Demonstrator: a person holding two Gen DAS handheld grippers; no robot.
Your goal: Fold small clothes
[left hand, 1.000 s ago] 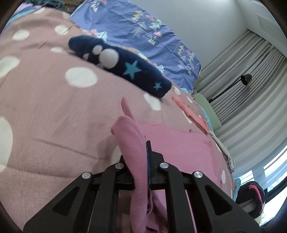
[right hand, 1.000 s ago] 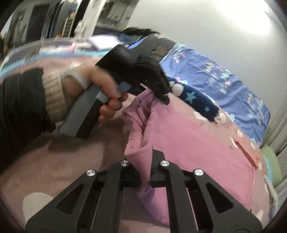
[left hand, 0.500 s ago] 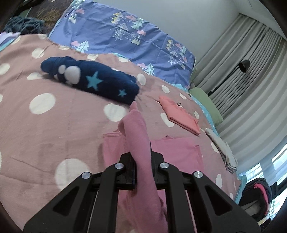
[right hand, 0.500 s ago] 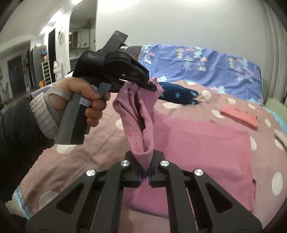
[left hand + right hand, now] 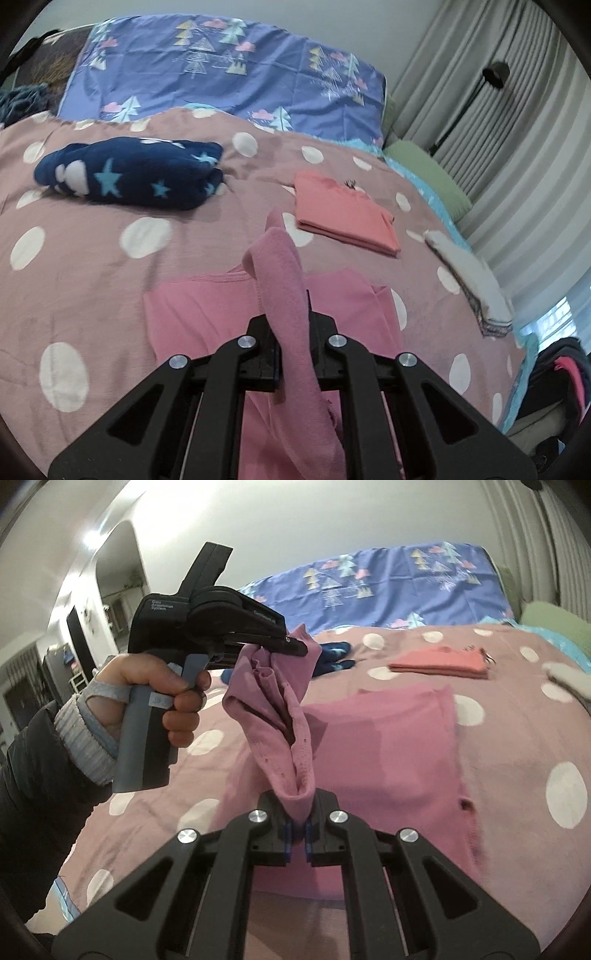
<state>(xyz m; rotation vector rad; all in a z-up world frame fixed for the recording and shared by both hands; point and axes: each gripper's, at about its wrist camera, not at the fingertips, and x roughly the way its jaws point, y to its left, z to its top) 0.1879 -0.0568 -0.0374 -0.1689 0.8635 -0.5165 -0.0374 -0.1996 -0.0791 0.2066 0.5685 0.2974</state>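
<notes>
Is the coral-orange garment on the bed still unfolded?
No. The coral-orange garment lies as a flat folded rectangle on the polka-dot bedspread, beyond the pink garment being worked on.

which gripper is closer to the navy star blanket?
Left. In the right wrist view the left gripper holds the pink garment up right beside the navy star blanket; the right gripper grips the fabric farther back.

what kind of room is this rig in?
Most likely a home bedroom. The work surface is a bed with a polka-dot duvet, a tree-print pillow stands at its head, and full-length curtains with a floor lamp are beside it. Folded clothes lie on the duvet.
</notes>
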